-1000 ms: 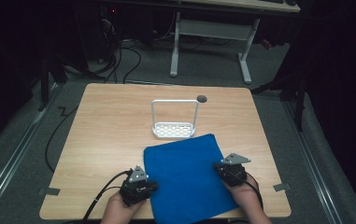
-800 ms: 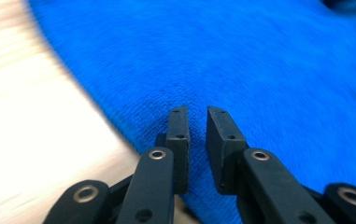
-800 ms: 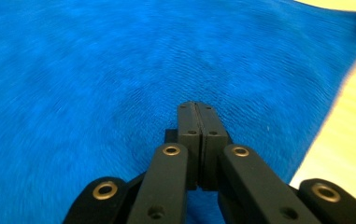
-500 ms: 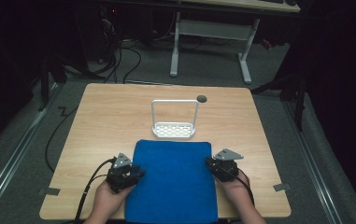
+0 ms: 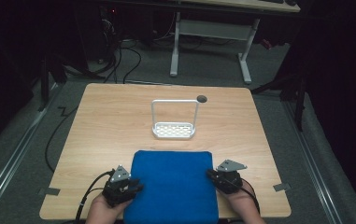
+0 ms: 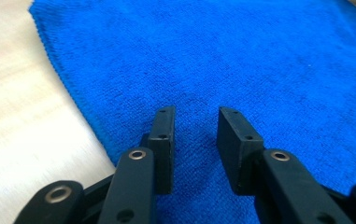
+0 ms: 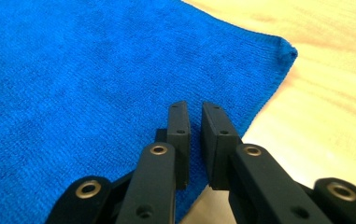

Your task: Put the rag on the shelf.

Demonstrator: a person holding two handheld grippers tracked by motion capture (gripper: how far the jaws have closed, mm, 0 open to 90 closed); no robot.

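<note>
Blue towel (image 5: 172,186) lies flat at our table's (image 5: 110,121) near edge; our left gripper (image 6: 194,135) is parted over its left edge, our right gripper (image 7: 195,135) just opening, both empty

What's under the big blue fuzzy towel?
The blue terry towel lies flat on the light wooden table, which shows all around it. Whatever lies beneath the cloth itself is covered, so anything flat hidden there cannot be seen.

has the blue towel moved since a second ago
Yes. The blue towel lay skewed, one corner near the white rack; now it lies square, its far edge farther from it.
</note>
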